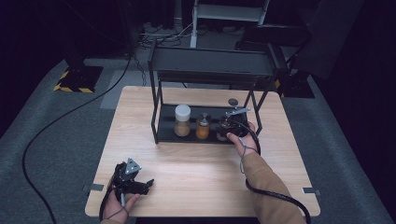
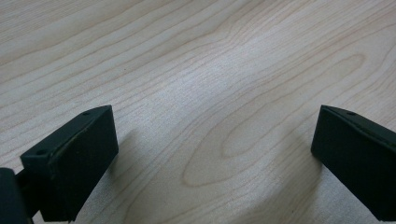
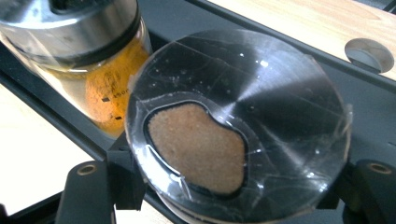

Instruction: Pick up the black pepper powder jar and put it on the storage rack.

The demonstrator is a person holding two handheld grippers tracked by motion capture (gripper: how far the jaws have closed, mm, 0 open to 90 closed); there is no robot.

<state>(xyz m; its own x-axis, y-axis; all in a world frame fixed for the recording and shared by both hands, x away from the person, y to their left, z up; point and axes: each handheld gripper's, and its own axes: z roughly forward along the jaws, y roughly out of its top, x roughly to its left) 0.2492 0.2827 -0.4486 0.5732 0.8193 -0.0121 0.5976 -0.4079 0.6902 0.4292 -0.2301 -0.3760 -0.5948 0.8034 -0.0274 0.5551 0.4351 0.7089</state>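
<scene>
The right hand-held gripper [image 3: 229, 186] grips a spice jar [image 3: 238, 126] low over the black rack's bottom shelf [image 1: 166, 135] beside the orange-spice jar [image 1: 202, 127], so setting down and letting go seems next, while the left hand-held gripper [image 2: 212, 154] rests wide-jawed on the table [image 1: 196, 172].

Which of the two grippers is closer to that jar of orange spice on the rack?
The right. The right gripper is at the black rack, right beside the orange spice jar, gripping a neighbouring jar. The left gripper rests near the table's front edge.
</scene>
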